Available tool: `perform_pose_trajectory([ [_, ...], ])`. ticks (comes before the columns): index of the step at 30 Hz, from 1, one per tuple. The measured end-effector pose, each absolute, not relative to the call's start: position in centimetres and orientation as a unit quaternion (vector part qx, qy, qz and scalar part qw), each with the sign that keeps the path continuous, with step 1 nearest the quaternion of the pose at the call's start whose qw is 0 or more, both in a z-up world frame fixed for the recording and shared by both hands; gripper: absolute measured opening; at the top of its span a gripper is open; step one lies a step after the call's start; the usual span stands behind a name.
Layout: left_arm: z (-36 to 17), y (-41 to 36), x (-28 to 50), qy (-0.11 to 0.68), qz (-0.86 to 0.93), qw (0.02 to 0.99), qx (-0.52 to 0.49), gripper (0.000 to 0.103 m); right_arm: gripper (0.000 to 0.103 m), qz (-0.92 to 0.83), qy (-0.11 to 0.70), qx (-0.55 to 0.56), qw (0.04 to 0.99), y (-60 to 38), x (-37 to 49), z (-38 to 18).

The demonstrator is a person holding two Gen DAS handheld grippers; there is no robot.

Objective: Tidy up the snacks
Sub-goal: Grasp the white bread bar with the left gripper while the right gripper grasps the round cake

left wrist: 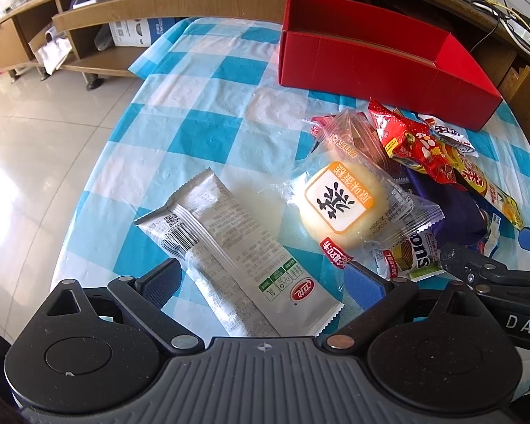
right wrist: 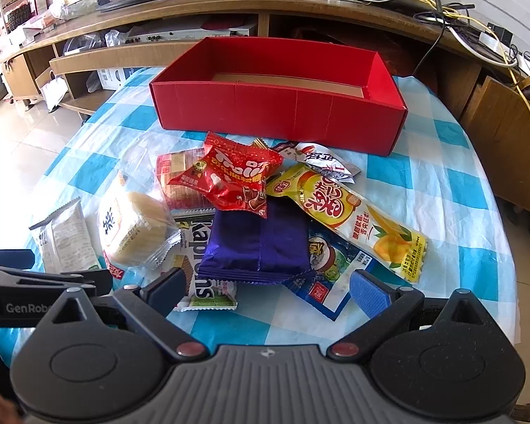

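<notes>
Left wrist view: the left gripper [left wrist: 265, 279] is wide open, holding nothing, straddling the silver-white foil snack packet [left wrist: 229, 254]. The clear-wrapped round yellow cake [left wrist: 342, 205] lies at 1 o'clock.

Right wrist view: the right gripper [right wrist: 268, 288] is wide open and empty before the purple foil pouch [right wrist: 258, 240]. The open red cardboard box [right wrist: 279, 113], at 12 o'clock, shows no snacks; sorting appears unstarted.

We saw a table [right wrist: 424, 183] with a blue and white checked cloth. A red box [right wrist: 279, 113] sat on it at the back. In front lay a pile of snacks [right wrist: 265, 212]. A grey packet [left wrist: 229, 251] lay flat beside the pile.
</notes>
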State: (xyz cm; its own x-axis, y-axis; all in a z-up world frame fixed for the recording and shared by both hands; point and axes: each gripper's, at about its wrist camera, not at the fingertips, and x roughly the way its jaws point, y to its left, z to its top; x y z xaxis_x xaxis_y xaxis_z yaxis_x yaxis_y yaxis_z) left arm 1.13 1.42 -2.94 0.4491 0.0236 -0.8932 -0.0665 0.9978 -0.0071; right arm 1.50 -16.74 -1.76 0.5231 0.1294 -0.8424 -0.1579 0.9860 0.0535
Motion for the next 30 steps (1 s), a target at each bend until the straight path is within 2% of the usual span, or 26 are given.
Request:
perform_pose_trajectory([
  [15,-4.9,2.4,2.8,0.547,0.066,0.833,-0.049,0.099,0.103,0.084,0.478,-0.008,0.874,-17.3,1.7,-1.4],
  [19,-4.4,2.7,1.9,0.540,0.063,0.838,-0.038,0.084,0.103,0.094,0.468,-0.010,0.879,-17.0,1.7,-0.7],
  [21,-4.1,3.3,1.6,0.539,0.060,0.839,-0.043,0.074,0.103,0.104,0.453,-0.025,0.885,-16.3,2.1,0.2],
  [26,-3.9,4.3,1.0,0.539,0.047,0.840,-0.043,0.067,0.103,0.138,0.437,-0.062,0.886,-13.4,4.0,1.4],
  [30,-3.9,5.0,0.8,0.538,0.036,0.841,-0.049,0.068,0.103,0.168,0.436,-0.119,0.876,-9.0,5.2,0.5],
])
